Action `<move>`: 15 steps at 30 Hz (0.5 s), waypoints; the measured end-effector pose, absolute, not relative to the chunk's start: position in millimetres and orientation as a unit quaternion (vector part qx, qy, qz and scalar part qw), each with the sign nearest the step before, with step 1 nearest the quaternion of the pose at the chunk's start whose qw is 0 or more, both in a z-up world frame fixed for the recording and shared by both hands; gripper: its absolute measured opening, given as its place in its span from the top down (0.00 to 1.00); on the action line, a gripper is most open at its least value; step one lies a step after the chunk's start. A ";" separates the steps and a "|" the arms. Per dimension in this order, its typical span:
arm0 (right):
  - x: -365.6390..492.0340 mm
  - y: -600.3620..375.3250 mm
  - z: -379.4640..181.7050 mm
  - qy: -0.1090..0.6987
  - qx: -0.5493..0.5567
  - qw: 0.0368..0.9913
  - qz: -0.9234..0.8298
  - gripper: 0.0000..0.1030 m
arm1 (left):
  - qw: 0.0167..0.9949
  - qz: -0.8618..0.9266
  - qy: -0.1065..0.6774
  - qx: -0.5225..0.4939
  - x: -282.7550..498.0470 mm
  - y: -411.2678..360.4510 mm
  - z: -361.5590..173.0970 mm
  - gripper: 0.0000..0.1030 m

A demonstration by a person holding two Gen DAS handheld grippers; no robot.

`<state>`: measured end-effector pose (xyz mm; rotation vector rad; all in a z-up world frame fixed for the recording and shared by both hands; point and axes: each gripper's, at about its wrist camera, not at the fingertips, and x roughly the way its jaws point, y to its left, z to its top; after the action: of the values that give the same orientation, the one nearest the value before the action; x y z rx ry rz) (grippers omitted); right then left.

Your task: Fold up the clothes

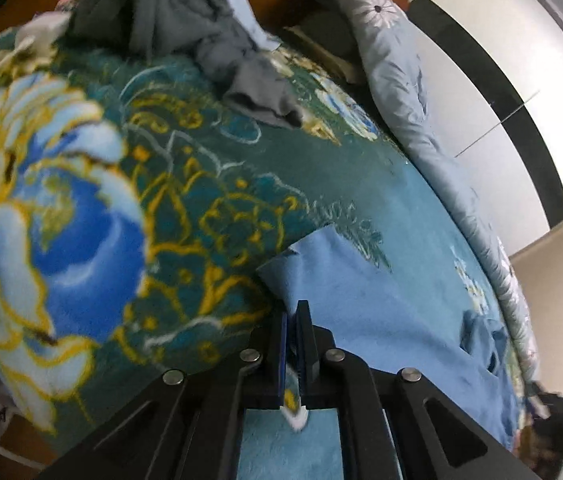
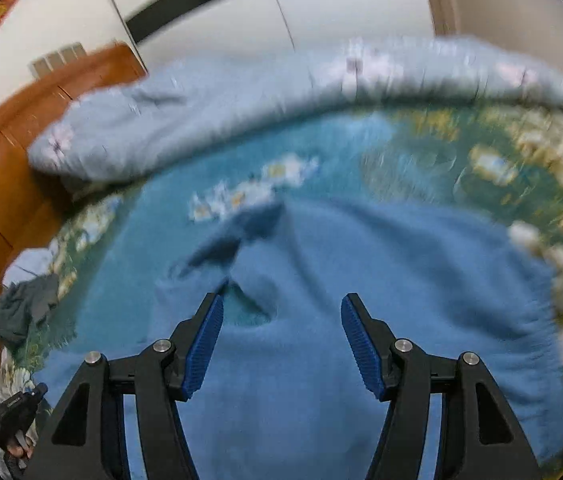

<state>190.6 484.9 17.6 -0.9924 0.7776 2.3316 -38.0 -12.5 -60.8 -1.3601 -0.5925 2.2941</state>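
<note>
A light blue garment (image 1: 381, 320) lies spread on the floral bed blanket (image 1: 201, 168). My left gripper (image 1: 295, 312) is at the garment's left edge; its fingers are pressed together with a strip of the blue fabric between them. In the right wrist view the same garment (image 2: 361, 280) fills the middle, motion-blurred, with a dark open fold (image 2: 241, 236) near its top. My right gripper (image 2: 281, 320) hangs just above it, open, nothing between its blue pads (image 2: 205, 344). The left gripper body (image 2: 13, 412) shows at the lower left there.
A pile of grey clothes (image 1: 185, 28) sits at the blanket's far end. A pale blue flowered quilt (image 1: 409, 92) is bunched along the bed's far side, beside a white wardrobe (image 1: 501, 80). The orange wooden headboard (image 2: 9, 152) borders the bed.
</note>
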 end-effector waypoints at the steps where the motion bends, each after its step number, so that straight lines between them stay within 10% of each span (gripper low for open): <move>1: 187.8 487.0 7.2 0.294 -0.370 0.243 0.847 0.39 | 0.199 0.825 -0.199 -0.489 -35.4 -12.7 -59.2 0.89; 7: 175.8 514.7 -26.0 0.351 -0.393 0.279 0.803 0.39 | 0.163 0.858 -0.099 -0.478 -14.5 15.1 -21.1 0.86; 12: 163.5 506.0 -32.3 0.301 -0.429 0.277 0.805 0.37 | 0.270 0.853 -0.018 -0.447 -8.2 112.8 5.3 0.54; 15: 173.3 496.0 -19.6 0.302 -0.412 0.266 0.818 0.20 | 0.317 0.832 0.046 -0.453 -7.0 189.9 -3.0 0.53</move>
<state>173.3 496.0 -19.6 -1.1122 0.8169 2.2083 -7.0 189.9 -3.0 -1.1925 0.1222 2.1891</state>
